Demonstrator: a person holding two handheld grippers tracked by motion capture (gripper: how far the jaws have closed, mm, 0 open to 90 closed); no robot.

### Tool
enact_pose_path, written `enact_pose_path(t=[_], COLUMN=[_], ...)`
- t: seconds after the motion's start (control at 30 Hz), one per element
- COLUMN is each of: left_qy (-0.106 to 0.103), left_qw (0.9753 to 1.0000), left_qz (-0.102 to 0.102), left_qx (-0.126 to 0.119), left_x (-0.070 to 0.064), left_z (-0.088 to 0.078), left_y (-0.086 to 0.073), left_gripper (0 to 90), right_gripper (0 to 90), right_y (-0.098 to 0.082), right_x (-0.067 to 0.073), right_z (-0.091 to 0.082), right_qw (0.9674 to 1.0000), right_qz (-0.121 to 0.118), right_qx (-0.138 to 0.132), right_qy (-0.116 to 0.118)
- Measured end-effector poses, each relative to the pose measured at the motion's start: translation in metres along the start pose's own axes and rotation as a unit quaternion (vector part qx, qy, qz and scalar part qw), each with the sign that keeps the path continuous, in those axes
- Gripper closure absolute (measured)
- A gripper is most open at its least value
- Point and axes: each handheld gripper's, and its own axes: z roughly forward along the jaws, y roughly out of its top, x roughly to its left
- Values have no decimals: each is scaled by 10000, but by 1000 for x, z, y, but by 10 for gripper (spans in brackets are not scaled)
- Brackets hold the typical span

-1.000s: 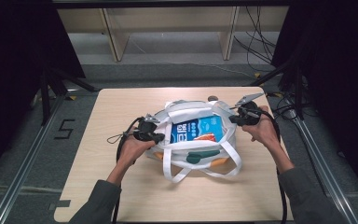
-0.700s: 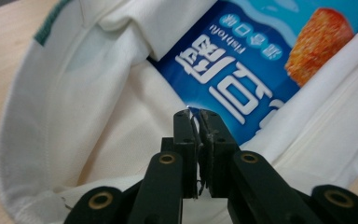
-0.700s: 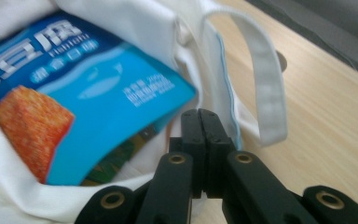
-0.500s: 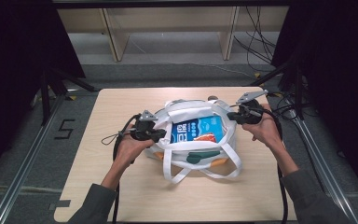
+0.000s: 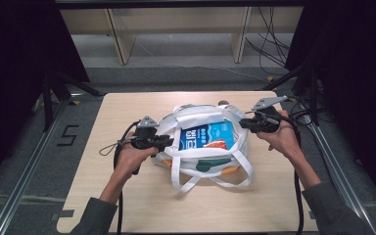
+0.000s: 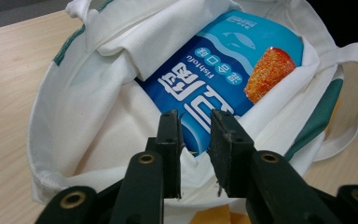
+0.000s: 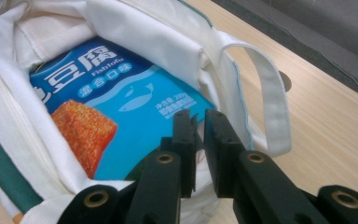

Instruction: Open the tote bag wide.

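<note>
1. A white cloth tote bag (image 5: 203, 147) with dark green trim and long white strap handles is lying on the desk (image 5: 127, 205), between the two hand-held grippers, its mouth gaping upward.
2. A flat blue packet (image 5: 206, 136) is resting inside the bag, printed with white characters, a small fish outline and a picture of an orange fried square; in the left gripper view the packet (image 6: 223, 79) is showing just beyond the jaw tips.
3. In the high view the packet's long axis is running across from the left hand-held gripper (image 5: 170, 142) toward the right hand-held gripper (image 5: 243, 123), and the bag's handles are trailing away toward the person.
4. The left hand-held gripper (image 6: 196, 122) is sitting at the bag's near rim; its jaws have just been opening and are now standing a narrow gap apart, with cloth and packet behind the gap and the pads pressing on nothing.
5. The right hand-held gripper (image 7: 199, 116) is hovering at the bag's opposite rim, beside one white strap (image 7: 270, 93); its jaws have just been opening to a slim gap, and nothing is being pinched between them.
6. Each hand-held gripper is pointing inward at the bag's opening.
</note>
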Motion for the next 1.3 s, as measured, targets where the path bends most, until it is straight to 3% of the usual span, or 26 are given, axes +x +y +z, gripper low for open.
enact_pose_path(t=[0.03, 0.13, 0.2, 0.23, 0.27, 0.33, 0.37, 0.4, 0.43, 0.47, 0.53, 0.63, 0.7, 0.77, 0.87, 0.9, 1.13, 1.23, 1.3], left_qy=[18, -28, -82, -69, -58, -103, -105, -82, -89, -86, -109, -124, -122, -157, -188, -243, -176, -169, -170], left_qw=[10000, 10000, 9999, 9999, 9999, 9998, 9998, 9998, 9998, 9998, 9997, 9997, 9996, 9995, 9993, 9992, 9992, 9992, 9992], left_qz=[-11, 37, 24, 46, 75, 131, 54, 58, 129, 102, -10, 114, 78, 80, 49, 52, 149, 70, 49], left_qx=[-34, -63, -123, -108, -124, -91, -158, -164, -103, -127, -214, -188, -229, -243, -318, -312, -311, -344, -354], left_x=[-1, -4, -6, -7, -7, -6, -7, -7, -6, -6, -8, -10, -12, -12, -13, -14, -20, -20, -19], left_z=[-1, -3, -4, -6, -7, -8, -8, -8, -10, -10, -11, -15, -17, -19, -22, -23, -27, -30, -32], left_y=[-1, -3, -4, -4, -4, -5, -5, -5, -6, -6, -6, -7, -8, -9, -12, -13, -18, -20, -22], left_gripper=[712, 679, 661, 649, 641, 629, 622, 615, 611, 602, 579, 564, 557, 540, 503, 497, 407, 360, 339], right_gripper=[818, 797, 786, 780, 777, 766, 764, 760, 755, 749, 729, 695, 691, 677, 650, 641, 534, 512, 492], right_y=[1, -3, -4, -4, -6, -6, -6, -8, -7, -8, -9, -10, -10, -11, -13, -13, -16, -18, -19], right_x=[2, 2, 4, 3, 5, 4, 3, 5, 3, 3, 7, 7, 9, 8, 11, 11, 15, 17, 16], right_z=[-5, -5, -8, -9, -8, -11, -11, -10, -11, -10, -13, -15, -17, -18, -22, -23, -29, -32, -34], right_qw=[9996, 10000, 9997, 9998, 9998, 9997, 9998, 9997, 9999, 10000, 9996, 9998, 9995, 9999, 9996, 9998, 9997, 9994, 9995], right_qz=[80, -19, 128, 60, 151, 109, 82, 225, 62, 55, 249, 187, 269, 150, 285, 202, 198, 314, 263], right_qx=[247, 87, 180, 162, 91, 193, 151, 86, 96, 62, 152, 42, 116, 14, -9, -19, -158, -96, -176], right_qy=[106, 33, 89, 90, 42, 66, 63, 20, 44, 14, 63, 37, 100, 64, 81, 69, 72, 102, 71])
